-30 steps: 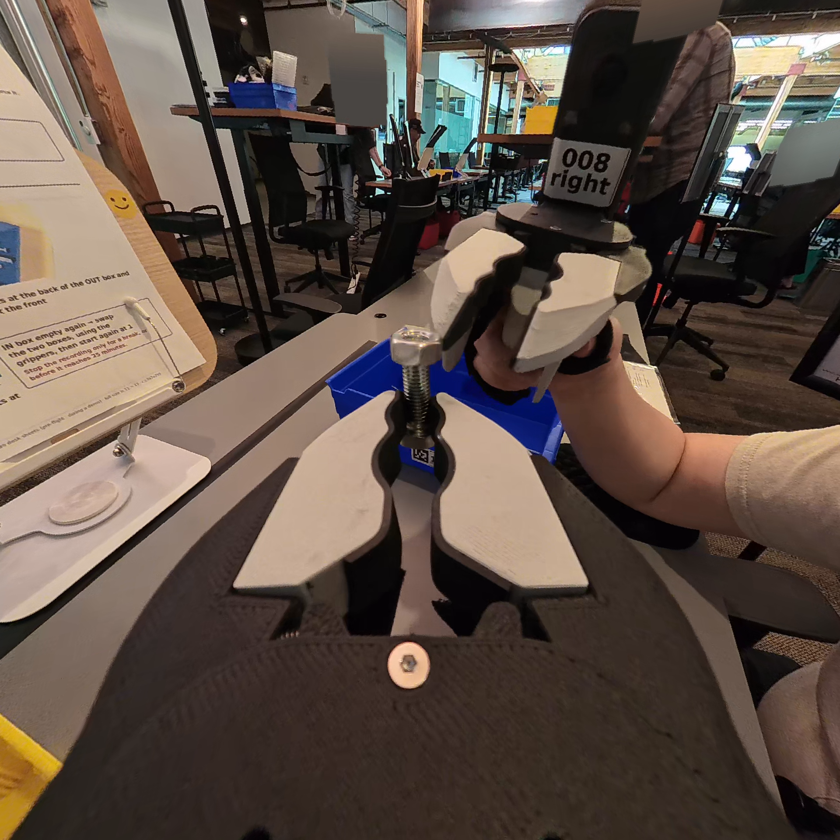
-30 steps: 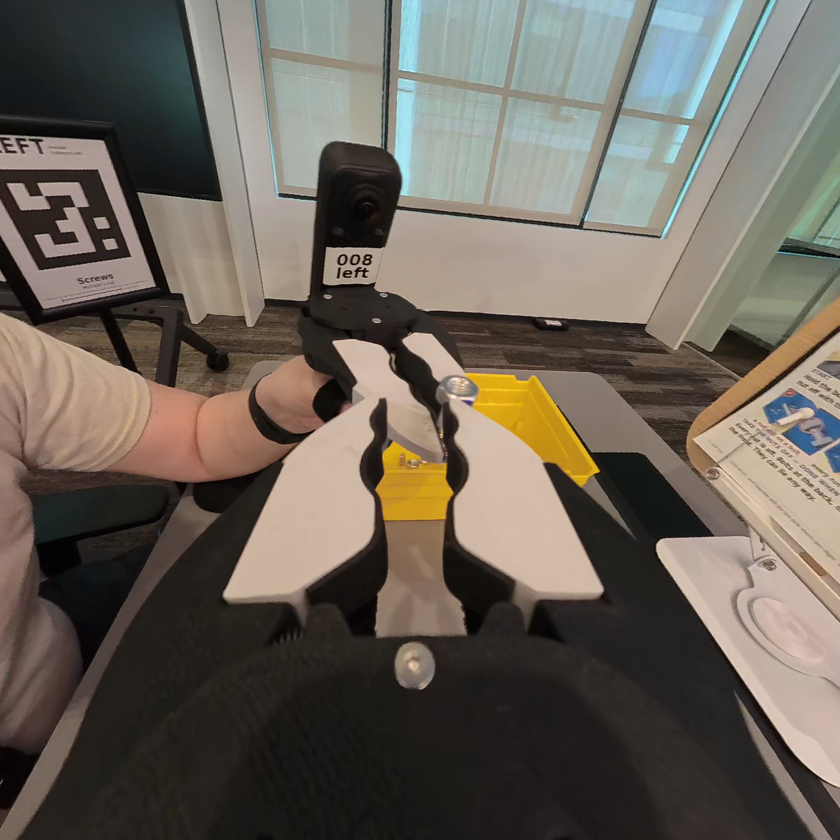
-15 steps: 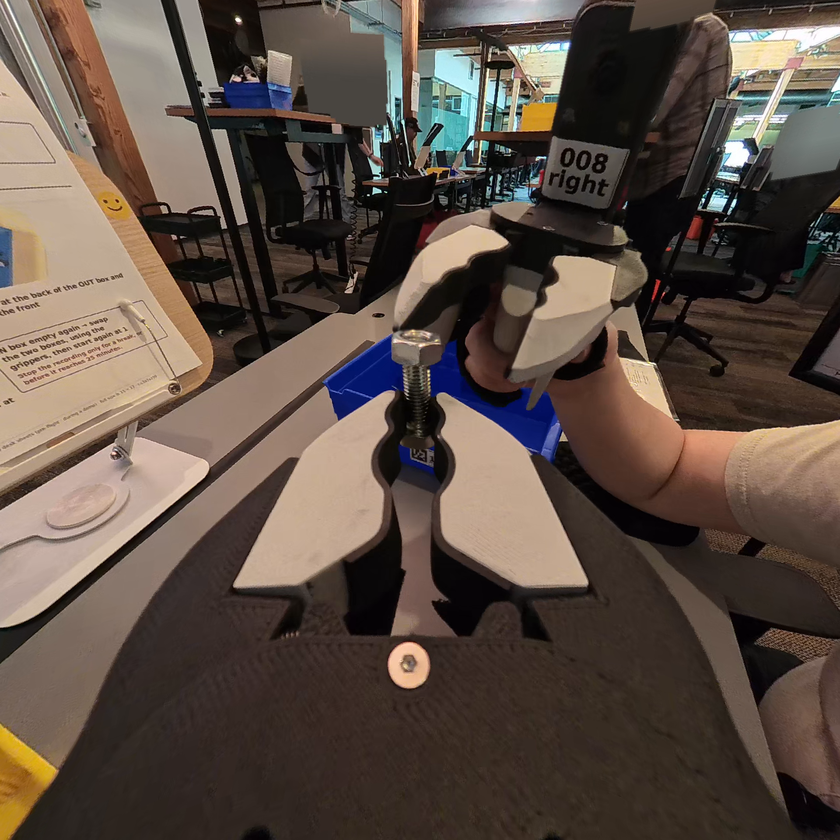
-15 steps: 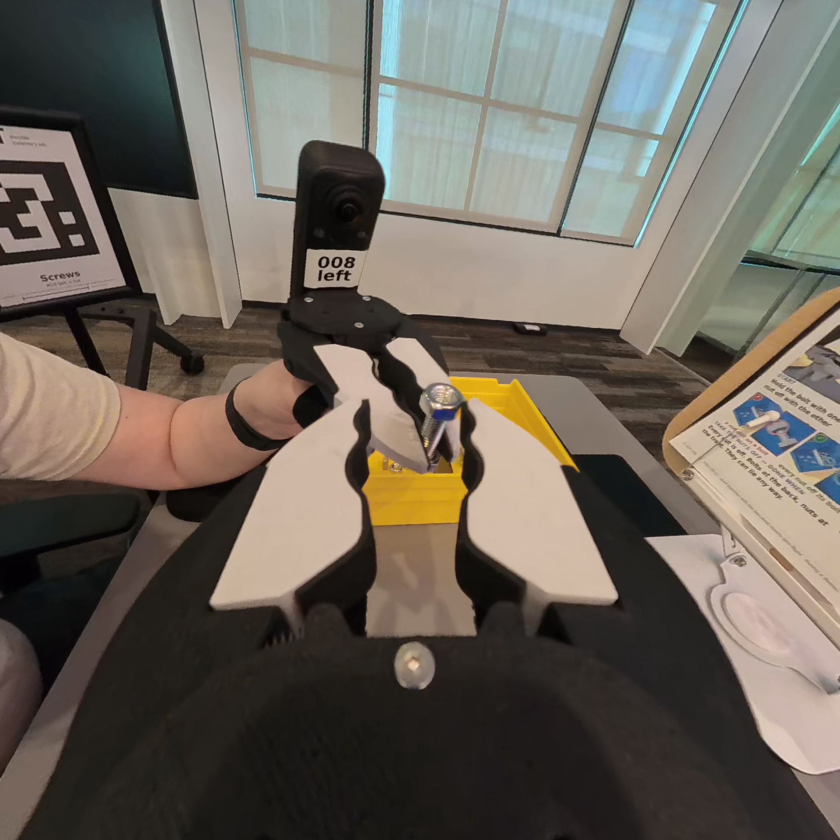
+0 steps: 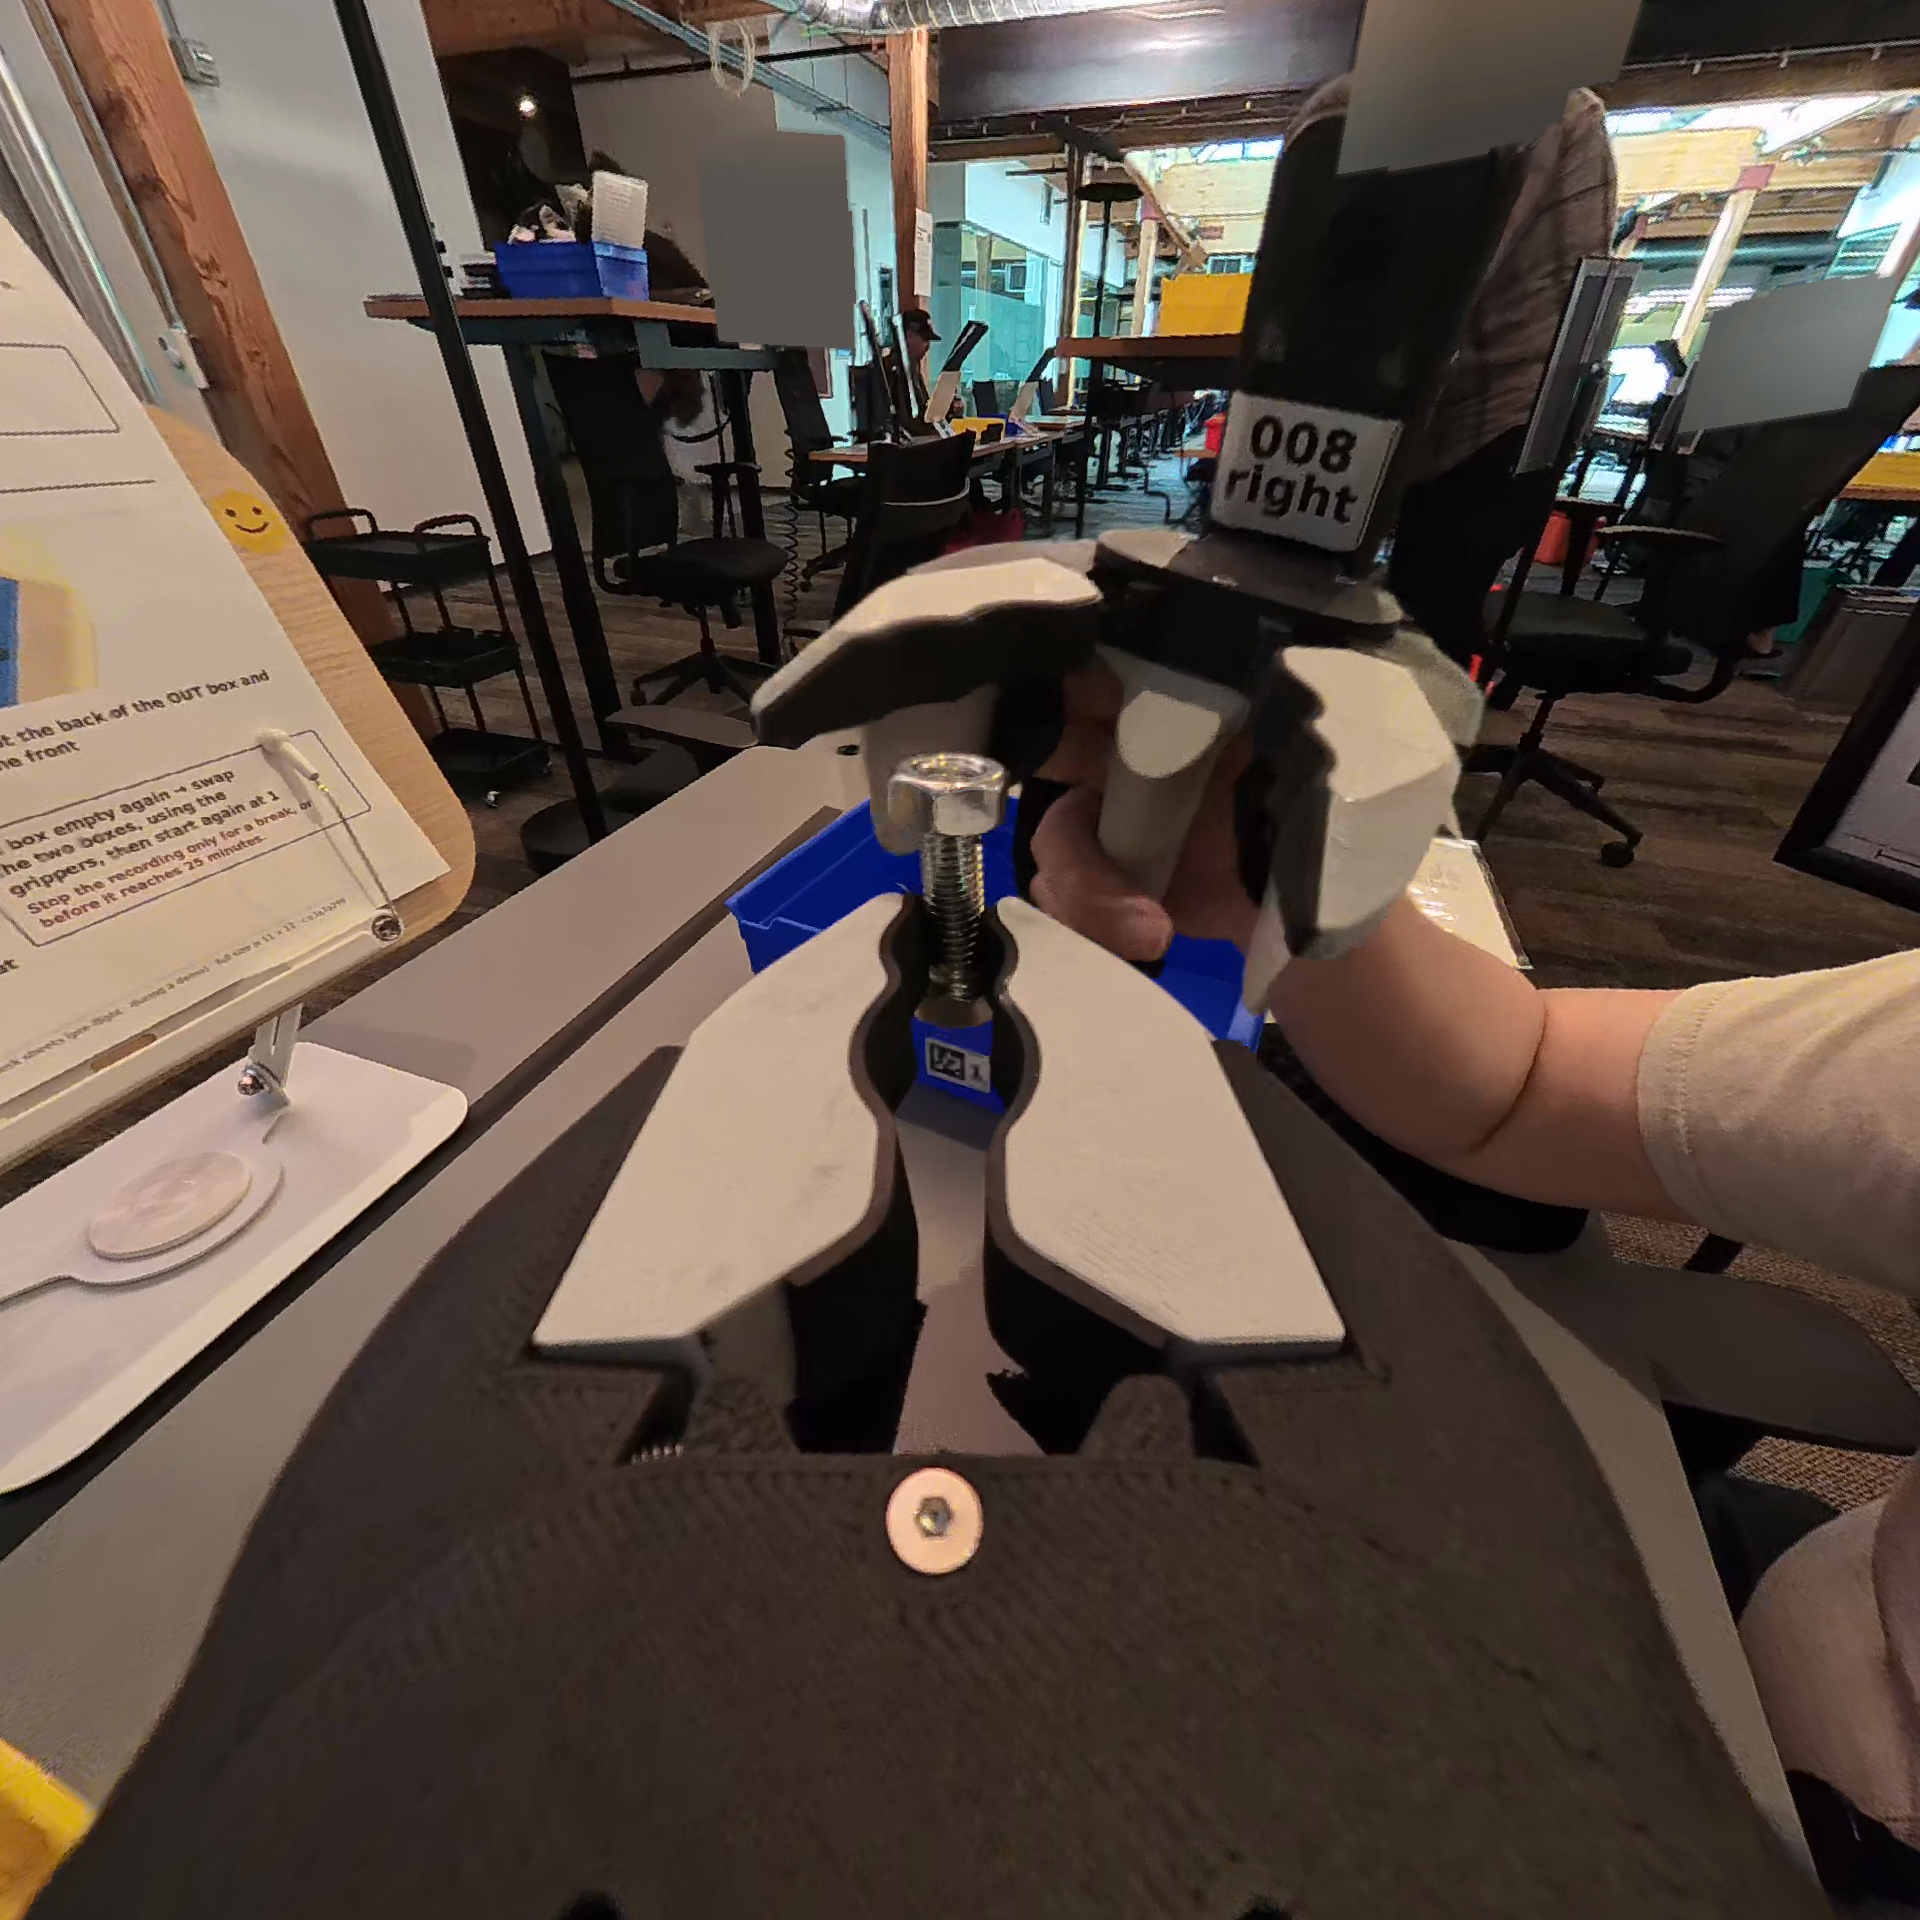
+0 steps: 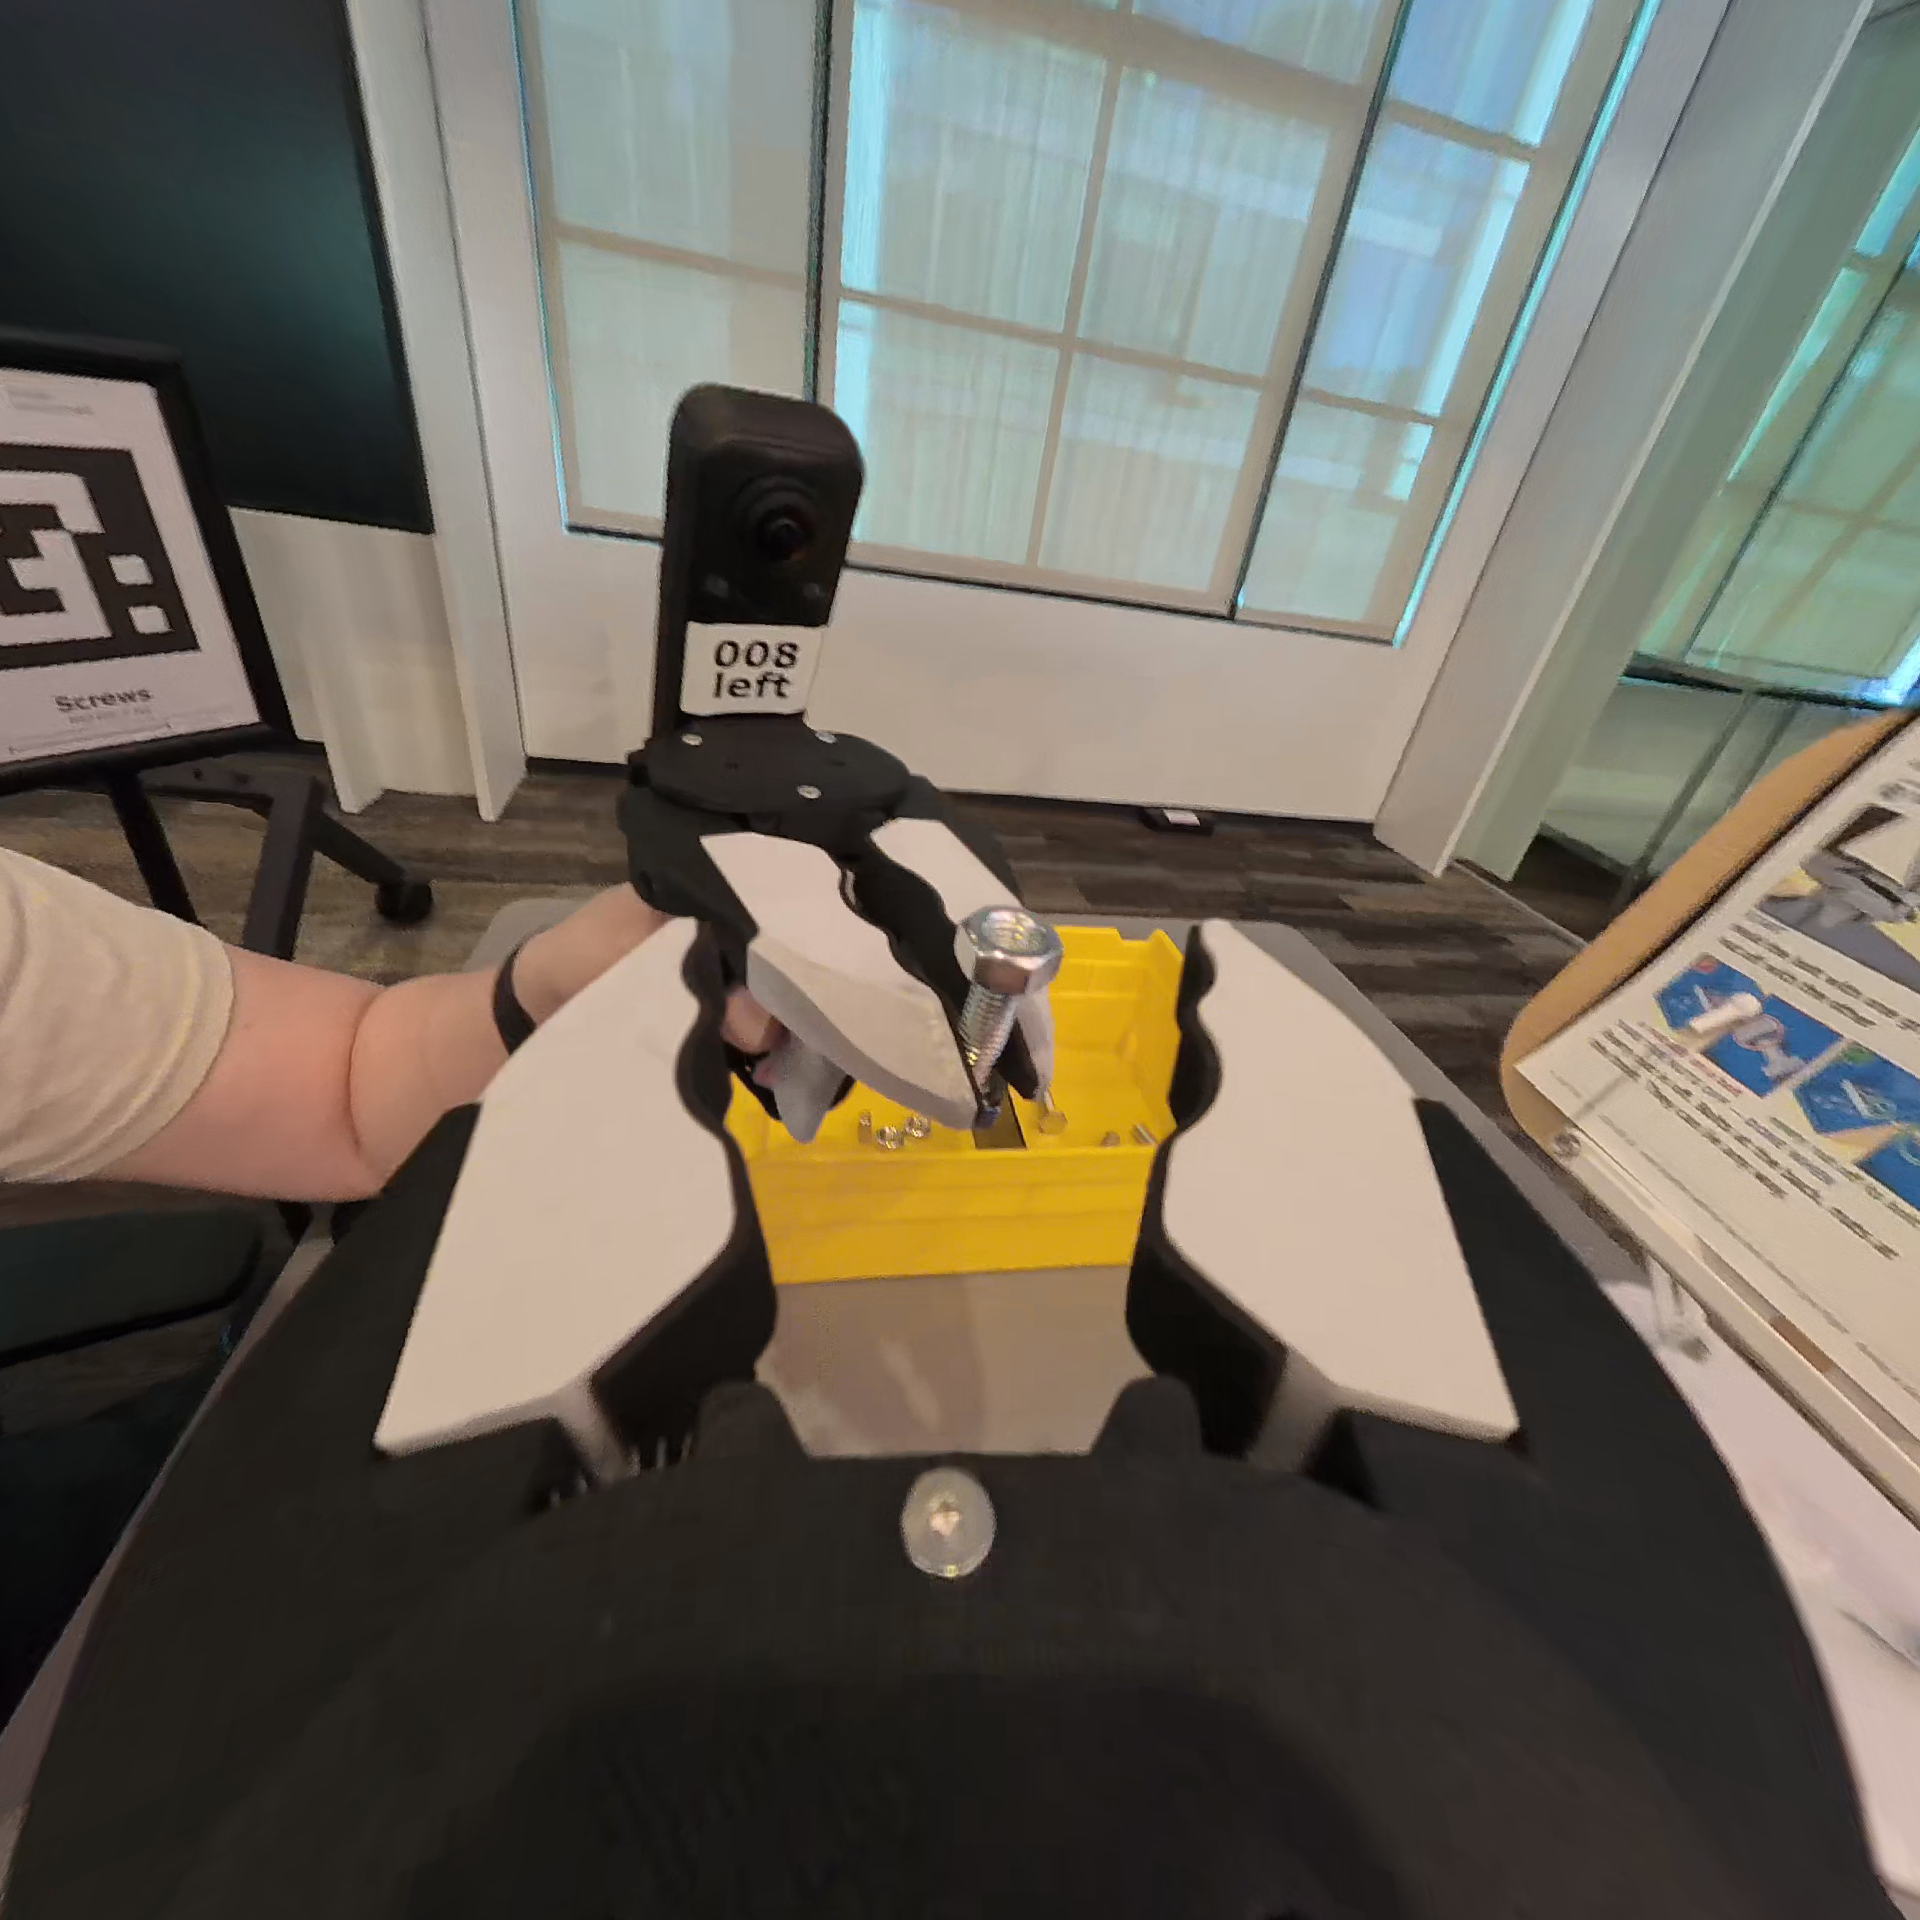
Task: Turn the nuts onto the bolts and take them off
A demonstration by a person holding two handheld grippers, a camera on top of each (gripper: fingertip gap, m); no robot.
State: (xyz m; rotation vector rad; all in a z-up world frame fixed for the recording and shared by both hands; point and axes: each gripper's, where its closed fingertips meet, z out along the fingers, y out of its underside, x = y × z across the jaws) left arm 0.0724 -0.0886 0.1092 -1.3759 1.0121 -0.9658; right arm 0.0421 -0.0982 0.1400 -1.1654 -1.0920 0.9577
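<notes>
Your right gripper (image 6: 945,1049) gapes wide, clear air around the upright threaded silver steel bolt (image 5: 951,894), hex nut (image 5: 948,798) on top, pinched by your left gripper (image 5: 948,935).

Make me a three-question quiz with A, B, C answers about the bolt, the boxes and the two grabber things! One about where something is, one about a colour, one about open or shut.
1. Where is the bolt?
A. Clamped upright in the left gripper
B. Lying in the blue bin
C. Lying flat on the table

2. What colour is the bin behind the bolt in the right wrist view?
A. Red
B. Yellow
C. Green

3. How is the right gripper?
A. Shut on the bolt
B. Shut on a nut
C. Open

Answers:
1 A: the left gripper's fingers pinch the threaded shank, with the hex-shaped end on top.
2 B: the bin with small loose hardware inside is yellow.
3 C: its own view shows its fingers spread wide, with nothing between them.
</notes>
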